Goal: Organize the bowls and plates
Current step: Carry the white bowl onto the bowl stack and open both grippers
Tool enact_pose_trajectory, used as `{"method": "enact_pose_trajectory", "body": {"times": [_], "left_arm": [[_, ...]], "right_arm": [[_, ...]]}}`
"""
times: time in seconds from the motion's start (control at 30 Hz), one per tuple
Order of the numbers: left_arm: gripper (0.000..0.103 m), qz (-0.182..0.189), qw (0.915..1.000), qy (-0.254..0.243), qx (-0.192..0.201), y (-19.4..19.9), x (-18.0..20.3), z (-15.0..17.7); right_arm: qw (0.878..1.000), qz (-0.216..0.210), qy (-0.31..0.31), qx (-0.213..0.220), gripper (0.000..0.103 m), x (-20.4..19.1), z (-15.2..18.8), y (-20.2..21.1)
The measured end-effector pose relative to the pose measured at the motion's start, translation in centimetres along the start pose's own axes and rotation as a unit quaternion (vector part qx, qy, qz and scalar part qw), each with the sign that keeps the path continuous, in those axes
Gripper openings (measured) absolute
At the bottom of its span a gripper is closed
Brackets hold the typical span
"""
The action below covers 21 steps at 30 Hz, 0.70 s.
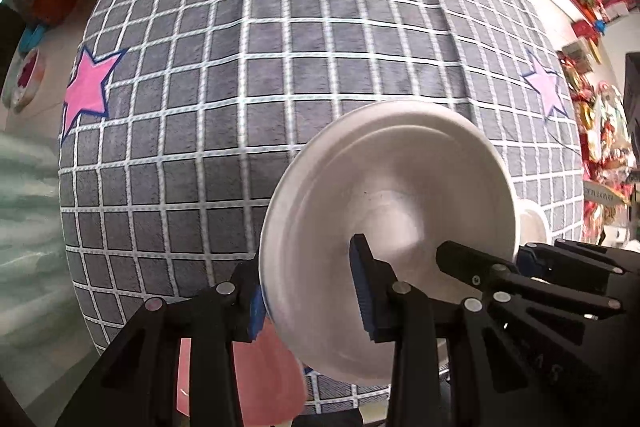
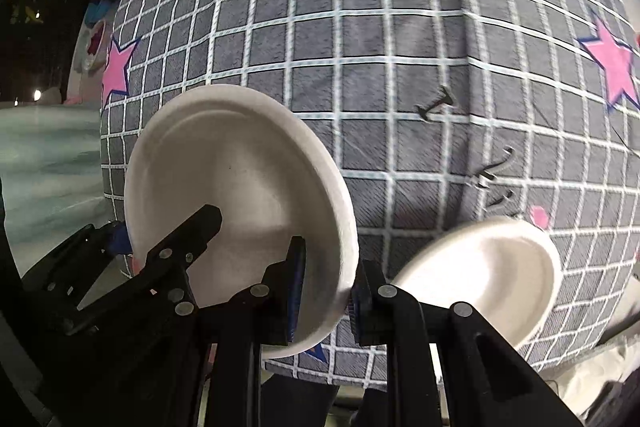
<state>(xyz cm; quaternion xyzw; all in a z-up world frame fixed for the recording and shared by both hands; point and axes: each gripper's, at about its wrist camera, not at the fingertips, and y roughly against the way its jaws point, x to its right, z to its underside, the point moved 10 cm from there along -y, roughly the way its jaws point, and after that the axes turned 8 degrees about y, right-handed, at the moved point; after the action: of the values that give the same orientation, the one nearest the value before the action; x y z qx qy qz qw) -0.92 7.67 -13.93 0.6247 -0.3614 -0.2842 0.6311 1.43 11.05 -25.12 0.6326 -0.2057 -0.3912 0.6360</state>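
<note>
Both grippers pinch one light, bendy paper plate (image 1: 384, 227): left gripper (image 1: 308, 299) at its 7 o'clock rim, right gripper (image 2: 324, 291) at 5.

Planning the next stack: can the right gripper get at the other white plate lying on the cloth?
Probably not yet: the right gripper is shut on the held plate. Otherwise nothing blocks the way to the other plate beside it.

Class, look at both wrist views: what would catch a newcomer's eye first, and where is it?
First, the white plate, held up on edge over the near side of the checked cloth, with the left gripper and the right gripper each clamped on its rim. Next, a second white plate to its right.
</note>
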Motion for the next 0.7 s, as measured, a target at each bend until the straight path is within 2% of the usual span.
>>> {"method": "enact_pose_trajectory", "body": {"times": [0.03, 0.3, 0.4, 0.53, 0.63, 0.7], "left_arm": [[0.039, 0.0, 1.0, -0.004, 0.0, 0.3, 2.0, -0.5], [0.039, 0.004, 0.9981, -0.061, 0.002, 1.5, 13.1, -1.8], [0.039, 0.008, 0.9963, -0.086, -0.002, 1.6, 17.0, -0.8], [0.039, 0.011, 0.9932, -0.115, -0.01, 0.9, 20.5, 3.1], [0.039, 0.012, 0.991, -0.132, -0.018, 0.6, 23.4, 1.3], [0.039, 0.013, 0.9891, -0.144, -0.026, 0.2, 25.0, 1.5]], "right_arm": [[1.0, 0.0, -0.005, 0.003, 0.022, -0.1, -0.8, 0.4], [0.999, -0.003, -0.048, 0.023, 0.022, 4.8, 2.0, 4.6], [0.997, -0.001, -0.069, 0.029, 0.022, 6.4, 3.1, 5.2], [0.995, 0.001, -0.094, 0.032, 0.022, 8.2, 4.1, 5.3], [0.993, 0.003, -0.113, 0.031, 0.022, 9.8, 5.1, 5.4], [0.992, 0.006, -0.124, 0.03, 0.022, 10.6, 5.9, 5.3]]}}
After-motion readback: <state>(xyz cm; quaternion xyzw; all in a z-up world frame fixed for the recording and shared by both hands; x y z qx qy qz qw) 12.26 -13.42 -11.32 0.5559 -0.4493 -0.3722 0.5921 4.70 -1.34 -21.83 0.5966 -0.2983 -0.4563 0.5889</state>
